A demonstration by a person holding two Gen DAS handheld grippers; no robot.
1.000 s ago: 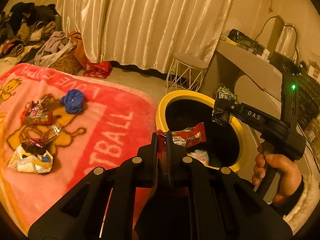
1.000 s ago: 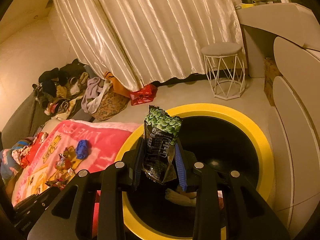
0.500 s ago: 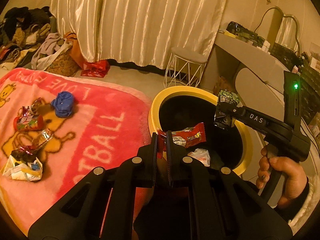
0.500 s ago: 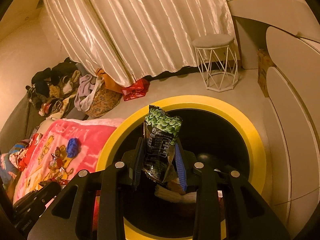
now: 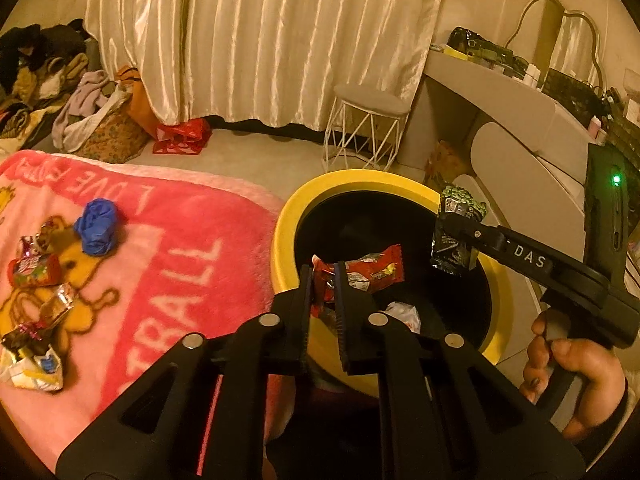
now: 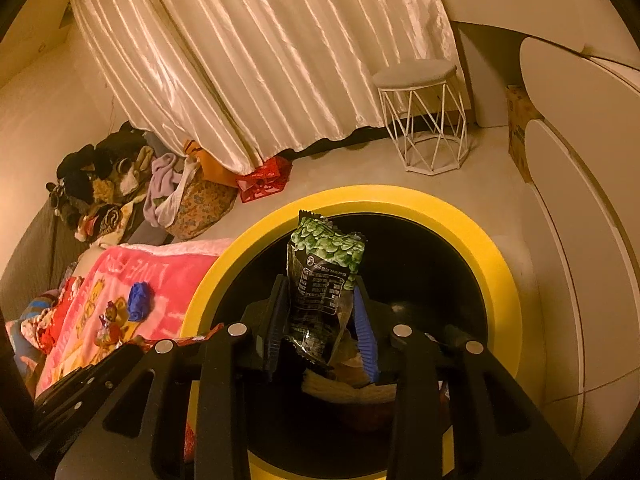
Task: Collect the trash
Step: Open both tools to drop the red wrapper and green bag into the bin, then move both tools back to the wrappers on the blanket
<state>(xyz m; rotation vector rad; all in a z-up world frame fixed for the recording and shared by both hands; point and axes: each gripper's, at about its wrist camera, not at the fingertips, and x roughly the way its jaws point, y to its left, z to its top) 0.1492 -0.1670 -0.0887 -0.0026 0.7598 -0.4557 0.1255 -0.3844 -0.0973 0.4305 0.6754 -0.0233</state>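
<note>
A black bin with a yellow rim (image 5: 340, 178) (image 6: 480, 240) stands beside a pink blanket (image 5: 168, 264). My left gripper (image 5: 325, 280) is shut on a red snack wrapper (image 5: 372, 270) and holds it over the bin's near edge. My right gripper (image 6: 320, 312) is shut on a green-and-black snack packet (image 6: 324, 280), upright over the bin's mouth; it also shows in the left wrist view (image 5: 456, 232). Some trash (image 5: 400, 314) lies inside the bin. On the blanket lie a blue crumpled ball (image 5: 98, 226) and several wrappers (image 5: 34, 272).
A white wire stool (image 5: 366, 128) stands behind the bin before a cream curtain (image 5: 260, 40). A white desk and drawers (image 5: 520, 136) are on the right. A clothes pile (image 5: 48, 76) and a red bag (image 5: 182, 136) lie at the left.
Both grippers have moved closer over the bin, each still holding its wrapper. The blanket and its trash have slid left in the left wrist view.
</note>
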